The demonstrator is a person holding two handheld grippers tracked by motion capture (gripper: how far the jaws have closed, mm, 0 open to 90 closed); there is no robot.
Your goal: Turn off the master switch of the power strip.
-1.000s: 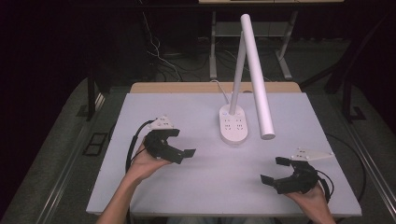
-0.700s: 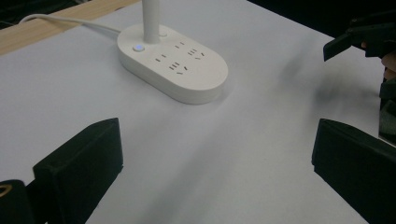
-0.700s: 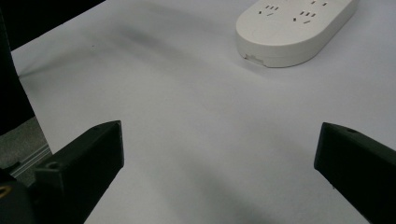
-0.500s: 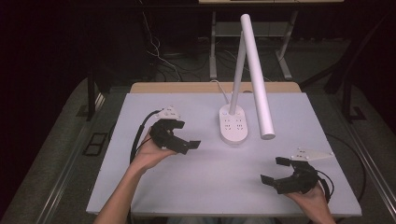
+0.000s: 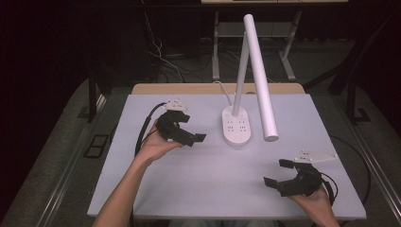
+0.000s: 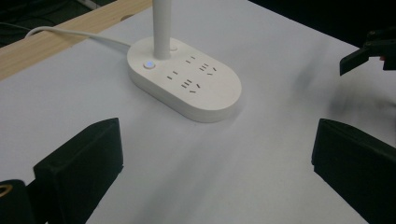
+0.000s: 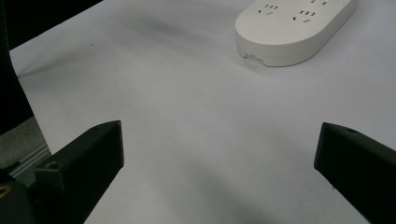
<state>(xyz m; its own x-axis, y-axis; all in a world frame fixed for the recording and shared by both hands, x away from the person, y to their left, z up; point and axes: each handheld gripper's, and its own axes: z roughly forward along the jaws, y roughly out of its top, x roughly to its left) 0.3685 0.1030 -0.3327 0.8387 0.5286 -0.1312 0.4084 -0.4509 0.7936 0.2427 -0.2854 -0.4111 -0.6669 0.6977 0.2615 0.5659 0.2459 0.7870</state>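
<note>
Dark room, white surface [image 5: 198, 189] bare near me. My right tool [image 5: 289, 176] sits low at the near right, jaws wide, empty. My left tool [image 5: 182, 134], also wide and empty, hangs beside the lamp [image 5: 238, 126]; I judge a careless sweep could knock its base or snag its cord [image 6: 65, 33]

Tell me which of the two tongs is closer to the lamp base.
The left tongs, open beside the white lamp base. The right tongs, also open, sit far nearer the table's front edge.

Bare table [image 5: 198, 184] around — lamp base [image 5: 237, 126] blocks the middle.
</note>
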